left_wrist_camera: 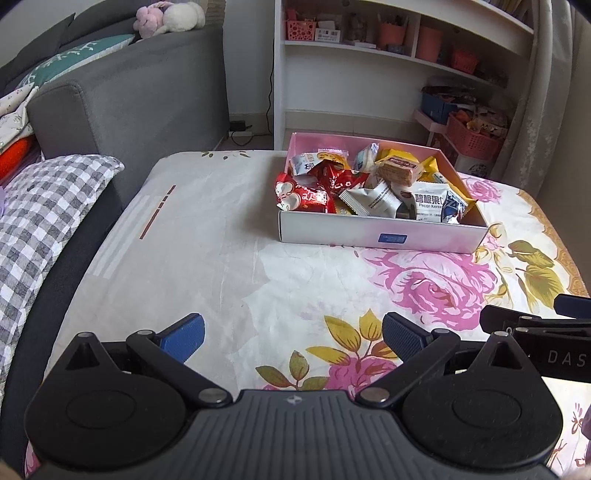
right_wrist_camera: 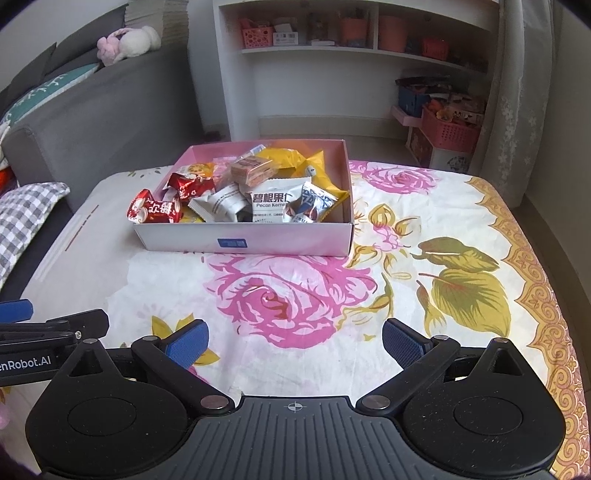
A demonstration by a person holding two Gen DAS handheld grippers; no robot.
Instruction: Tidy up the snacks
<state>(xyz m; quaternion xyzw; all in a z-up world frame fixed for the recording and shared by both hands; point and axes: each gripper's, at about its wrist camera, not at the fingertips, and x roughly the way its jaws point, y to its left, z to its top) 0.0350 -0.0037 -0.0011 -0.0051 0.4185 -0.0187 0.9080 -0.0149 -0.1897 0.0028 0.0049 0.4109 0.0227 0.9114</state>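
A shallow white and pink box (left_wrist_camera: 380, 236) (right_wrist_camera: 243, 242) stands on the flowered tablecloth and holds several snack packets: red ones (left_wrist_camera: 306, 194) (right_wrist_camera: 157, 210), a white pecan packet (left_wrist_camera: 428, 205) (right_wrist_camera: 269, 203), a wafer block (left_wrist_camera: 397, 171) (right_wrist_camera: 253, 170) and yellow bags (right_wrist_camera: 291, 157). My left gripper (left_wrist_camera: 293, 338) is open and empty, low over the cloth, well short of the box. My right gripper (right_wrist_camera: 293, 339) is open and empty, also near the front edge. Each gripper shows at the side of the other's view (left_wrist_camera: 535, 325) (right_wrist_camera: 48, 325).
A grey sofa (left_wrist_camera: 129, 96) with cushions and a plush toy (left_wrist_camera: 170, 16) stands to the left. A white shelf unit (left_wrist_camera: 369, 51) and pink baskets (right_wrist_camera: 448, 133) stand behind the table. A checked cushion (left_wrist_camera: 40, 214) lies at the table's left edge.
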